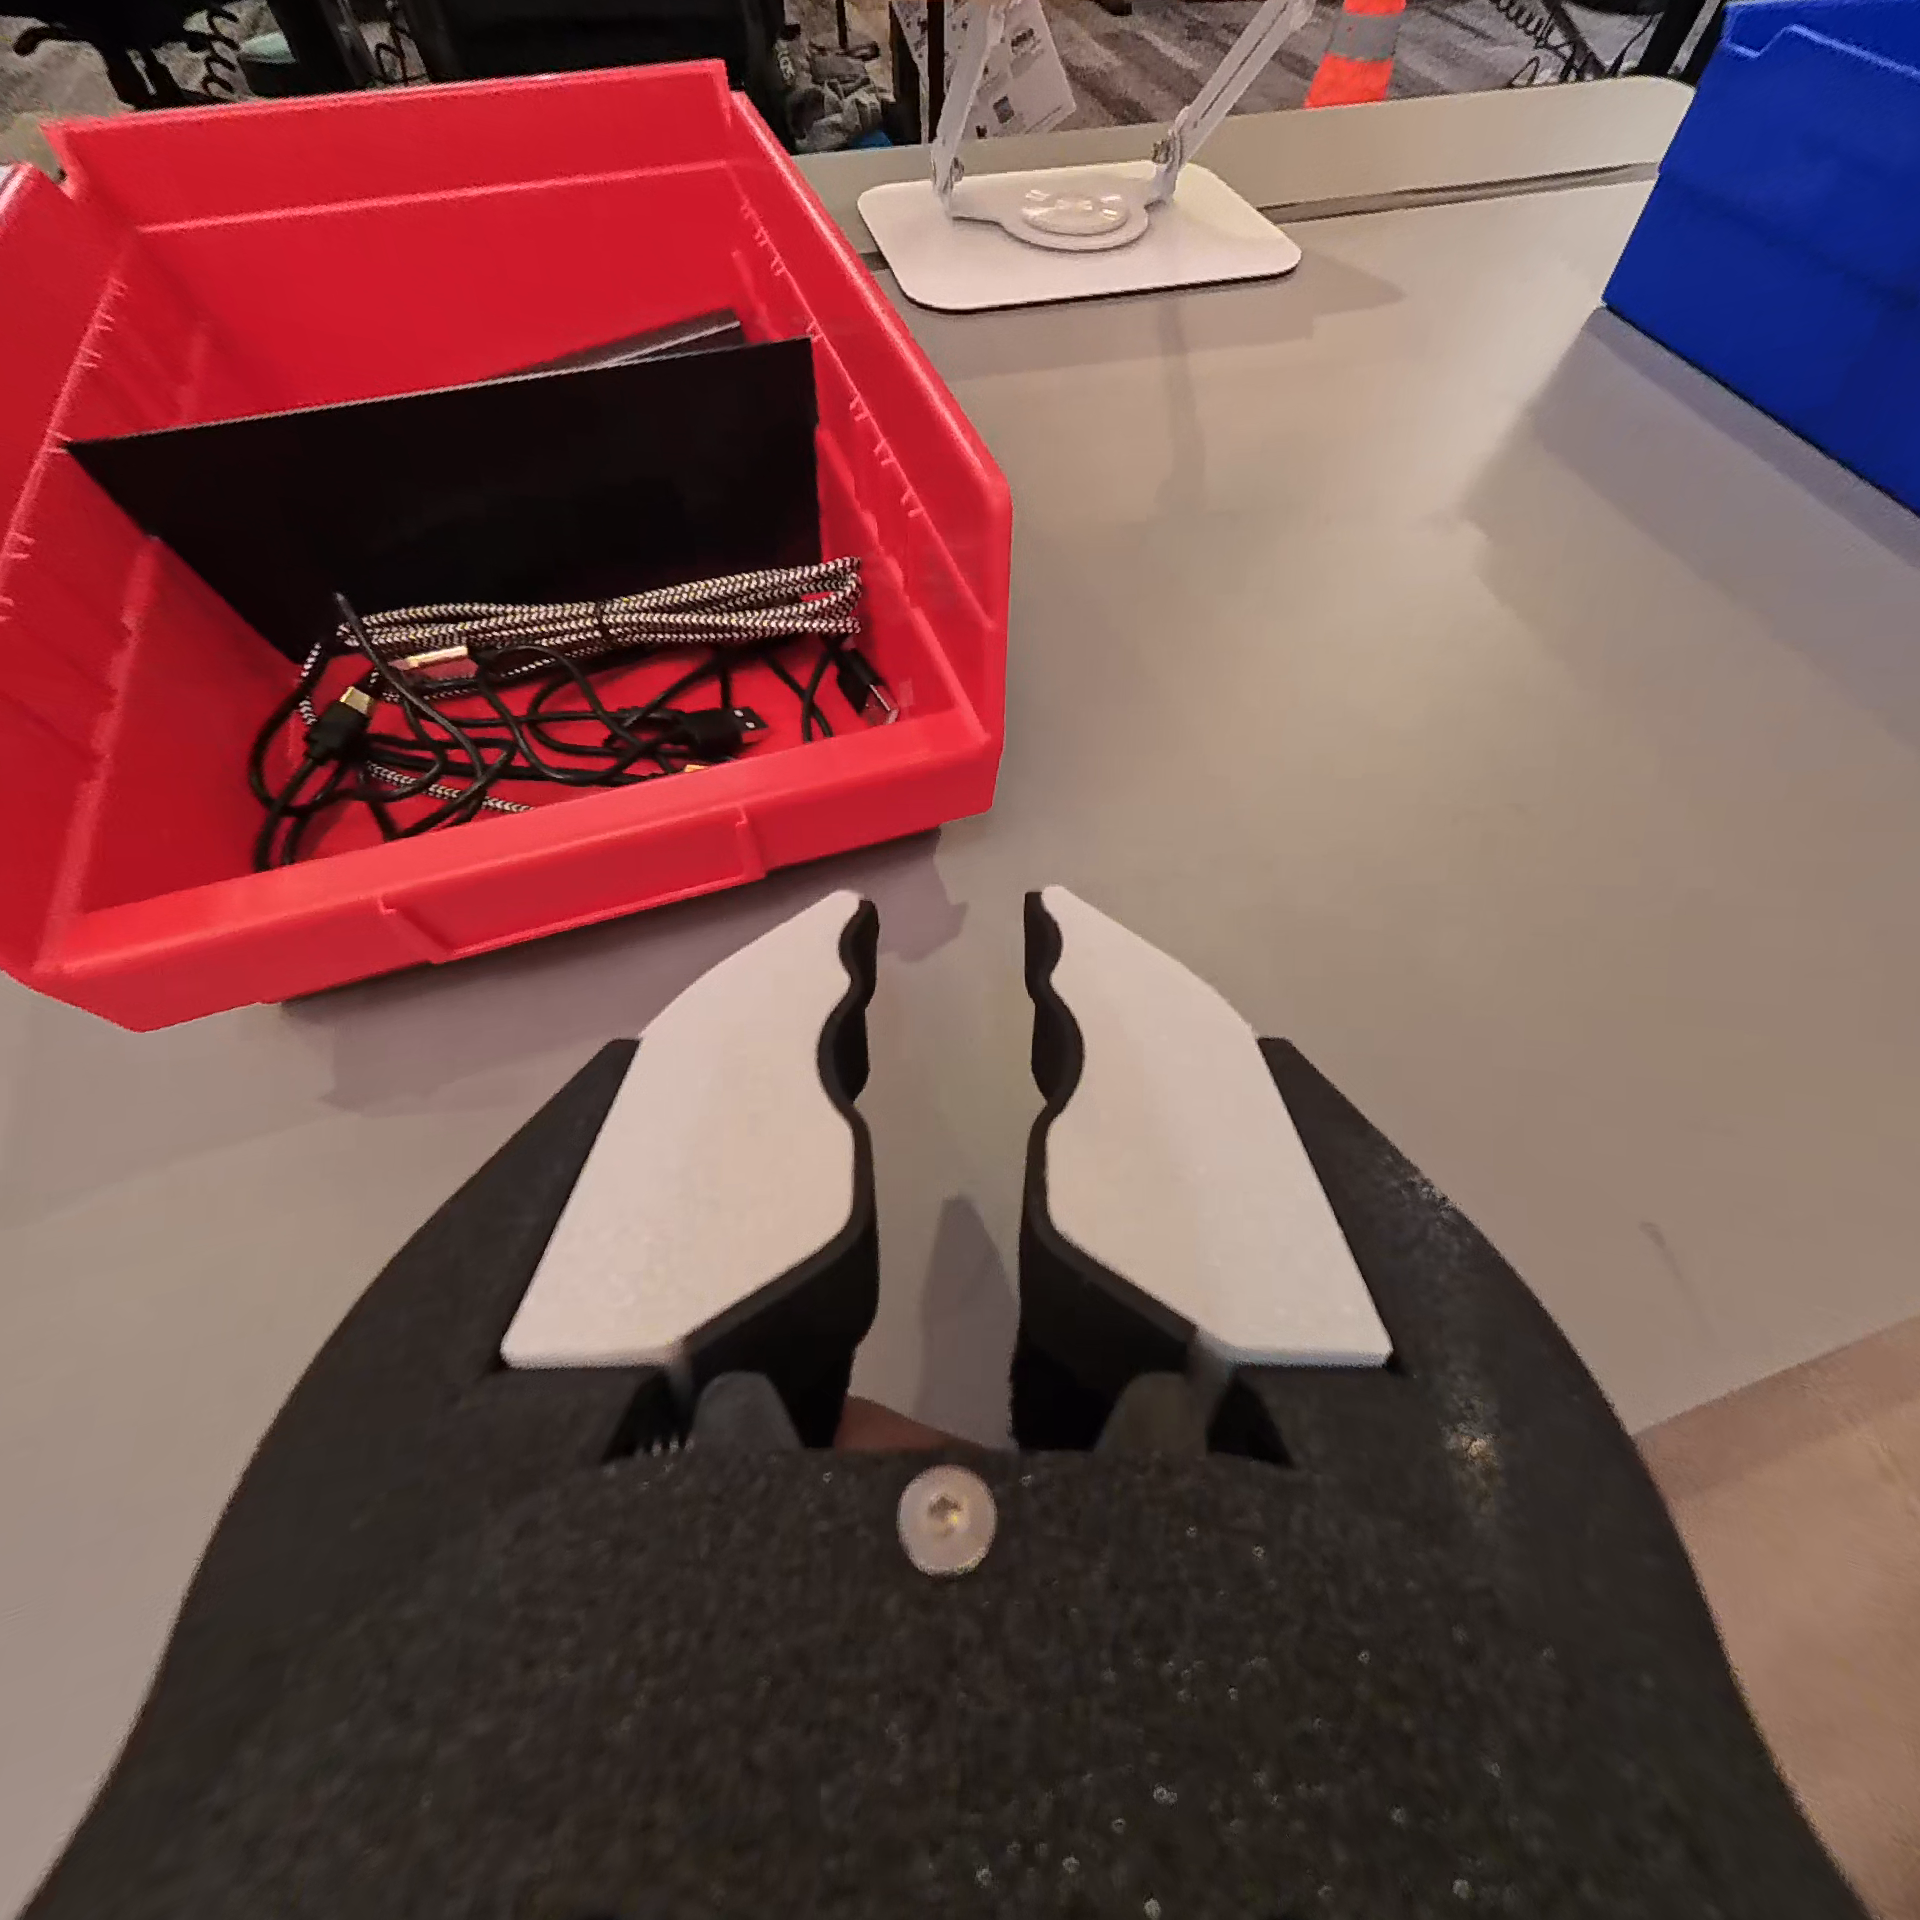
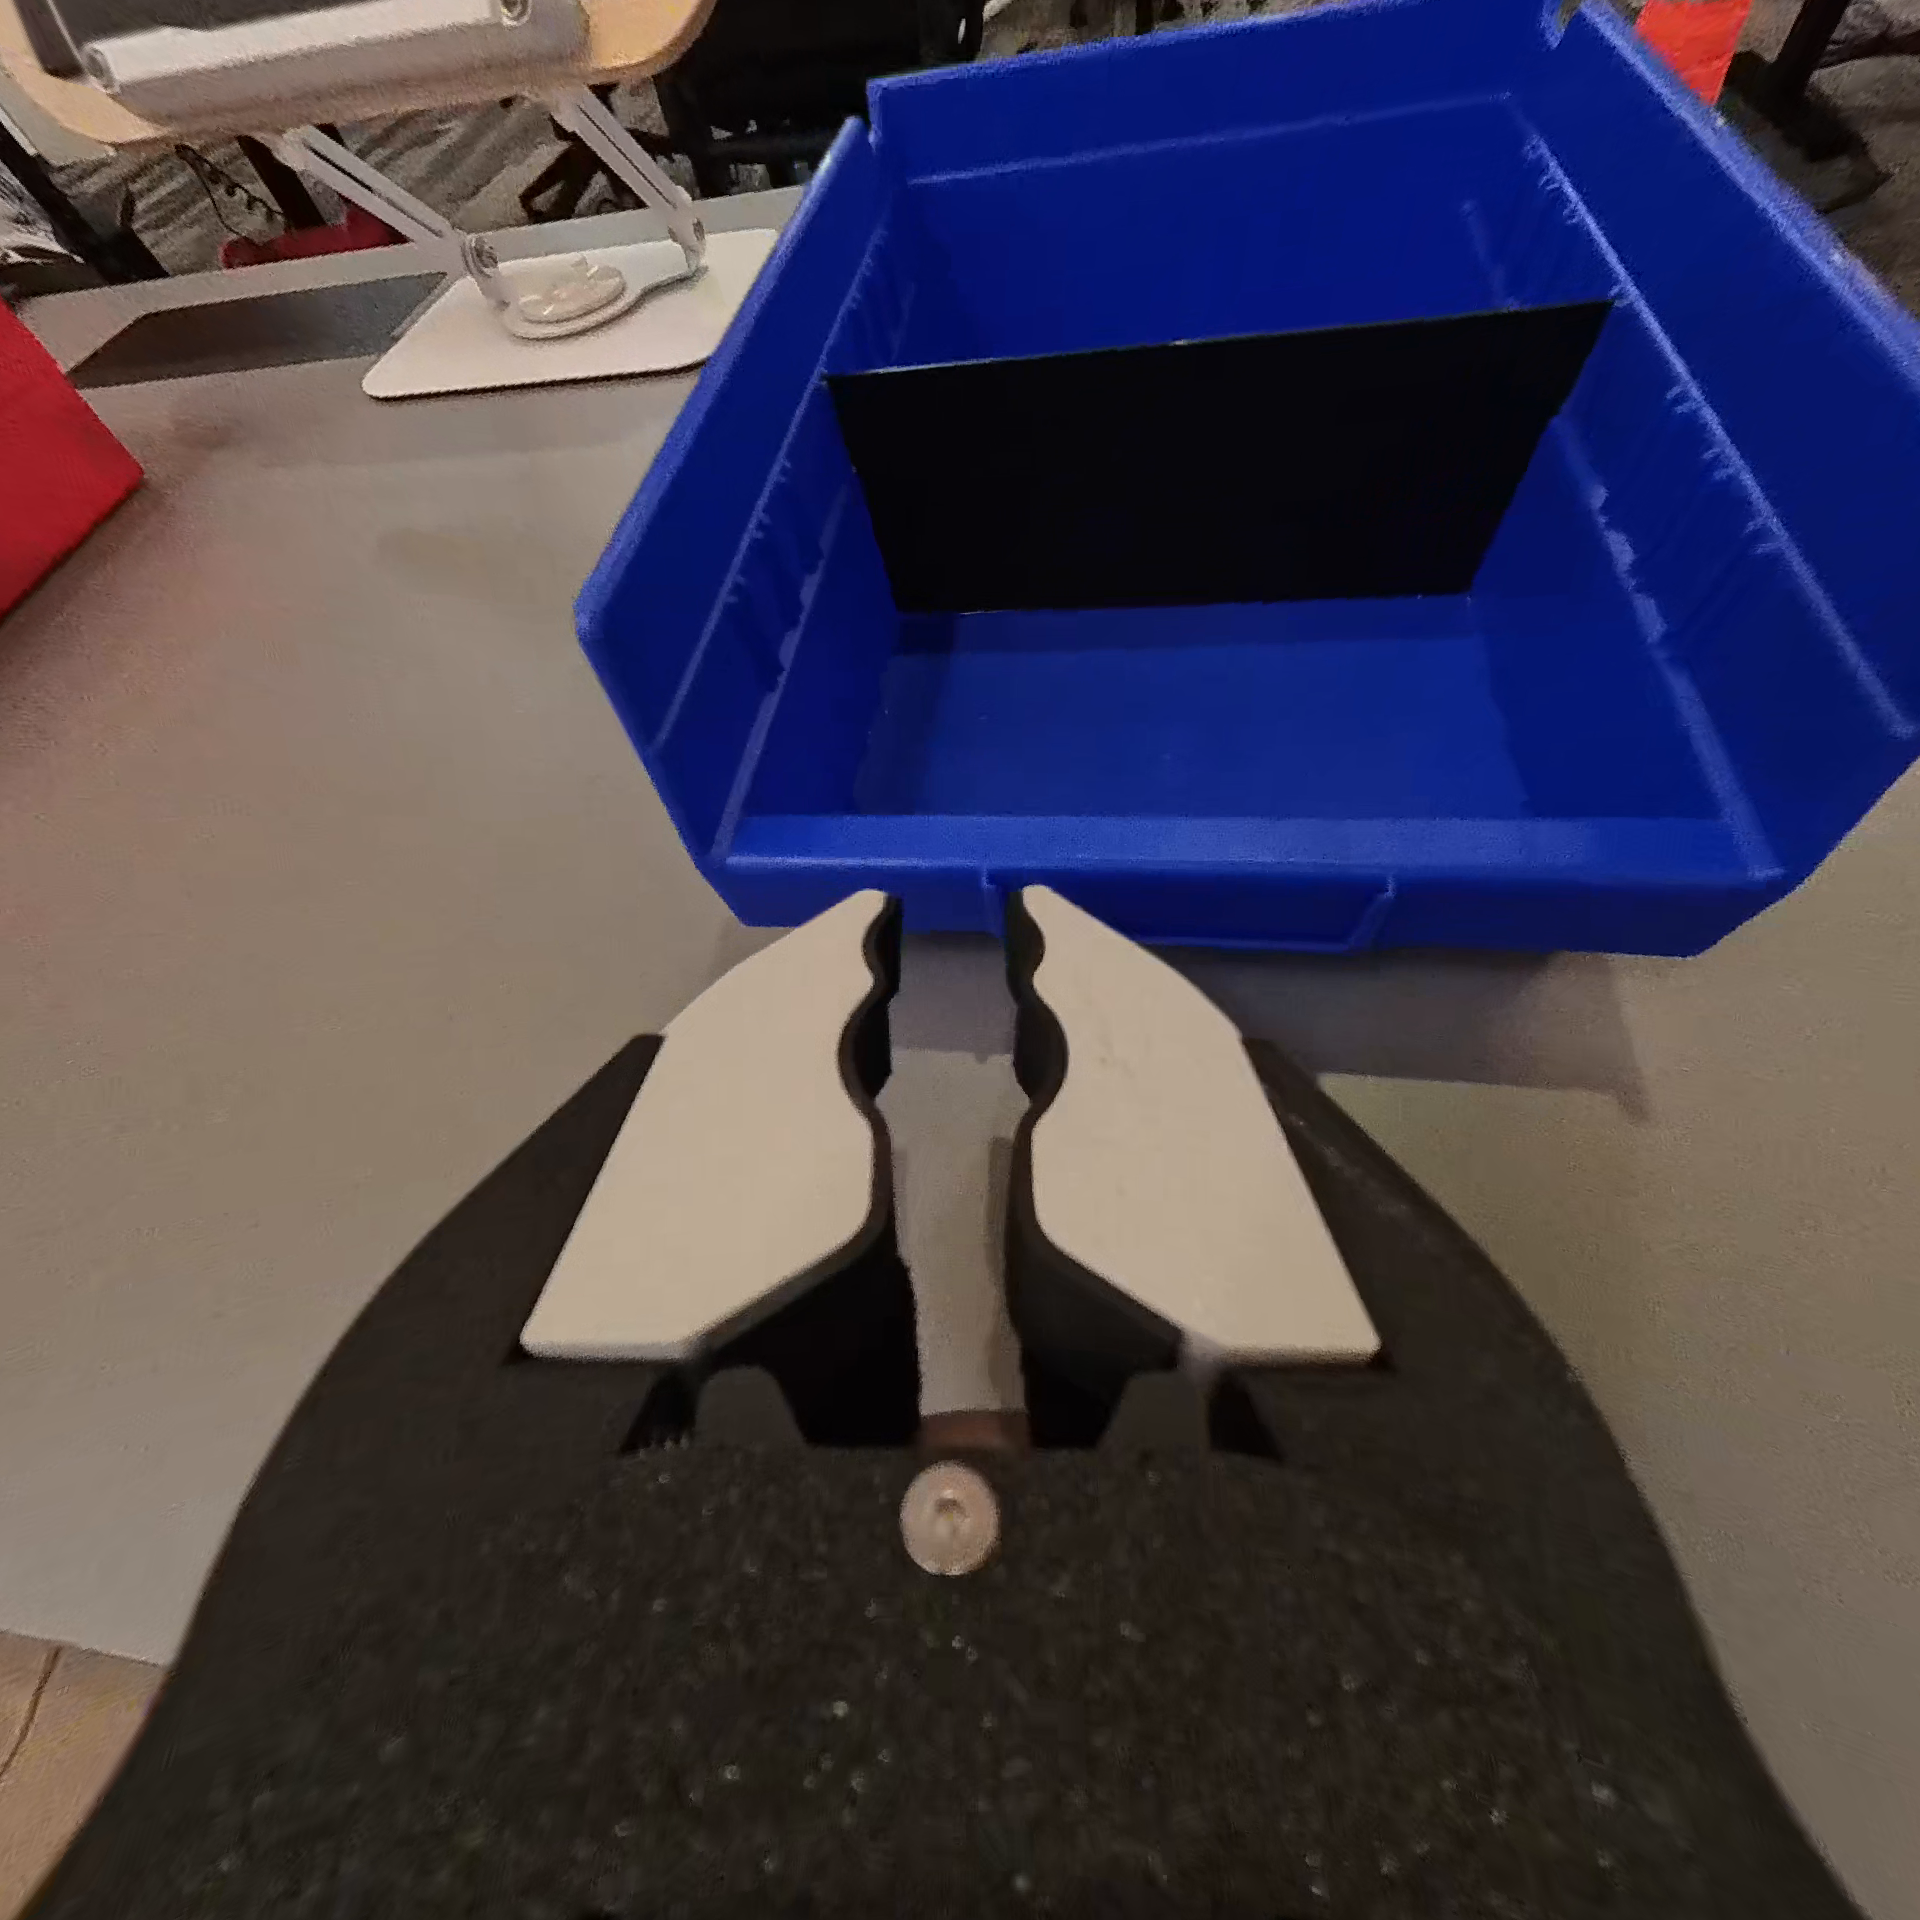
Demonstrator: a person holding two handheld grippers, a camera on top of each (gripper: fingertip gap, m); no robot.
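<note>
Grey table (image 1: 1351, 727): 1 red bin (image 1: 883, 769), 1 blue bin (image 2: 1247, 842).

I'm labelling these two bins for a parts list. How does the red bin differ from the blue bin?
The red bin holds a tangle of cables in its front section; the blue bin has a bare front section. The red bin's black divider sits skewed; the blue bin's black divider stands straight across. Both are open plastic bins on the grey table.
</note>
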